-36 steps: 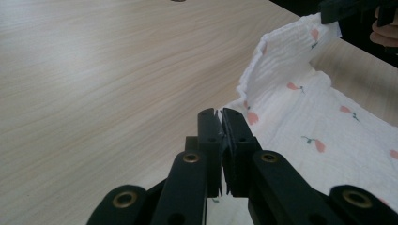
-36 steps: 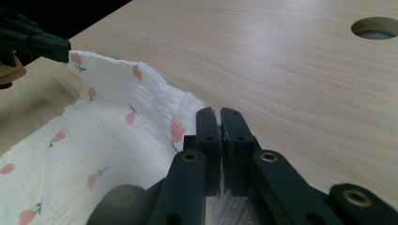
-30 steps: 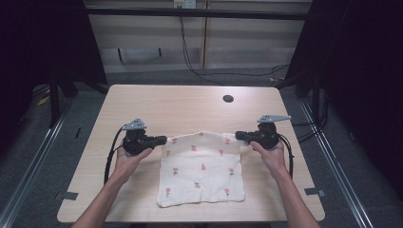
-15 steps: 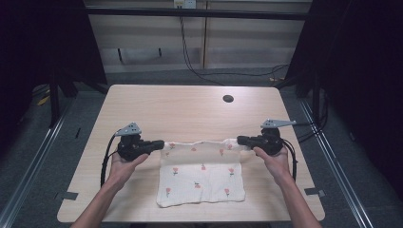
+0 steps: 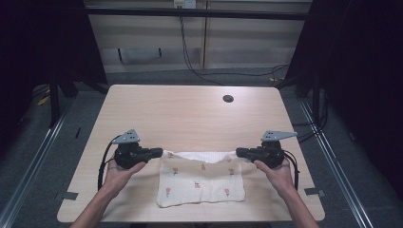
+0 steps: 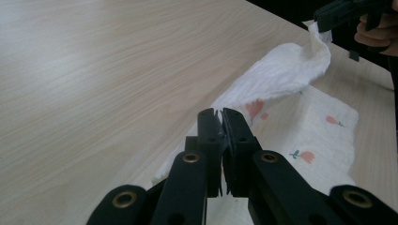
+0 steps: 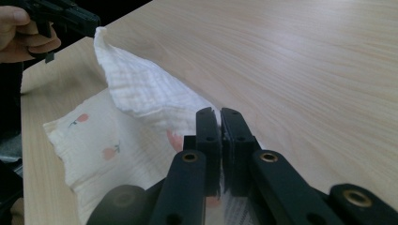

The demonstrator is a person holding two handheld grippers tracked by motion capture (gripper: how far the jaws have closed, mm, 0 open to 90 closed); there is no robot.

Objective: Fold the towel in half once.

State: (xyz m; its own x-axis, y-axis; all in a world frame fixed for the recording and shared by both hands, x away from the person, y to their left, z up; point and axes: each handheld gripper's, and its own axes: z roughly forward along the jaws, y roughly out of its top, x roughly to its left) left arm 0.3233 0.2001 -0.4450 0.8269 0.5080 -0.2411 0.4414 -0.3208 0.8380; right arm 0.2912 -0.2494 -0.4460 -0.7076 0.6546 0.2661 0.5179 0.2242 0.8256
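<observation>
We see the left gripper (image 5: 156, 153) and right gripper (image 5: 241, 152) each clenched on a far corner of the cloth (image 5: 202, 183) — lifted, folding nearward; the rest lies on the table's (image 5: 190, 114) near edge.

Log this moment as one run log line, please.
left gripper: shut on cloth corner | right gripper: shut on other corner | cloth: far edge lifted and folding toward the person, rest flat on table
</observation>
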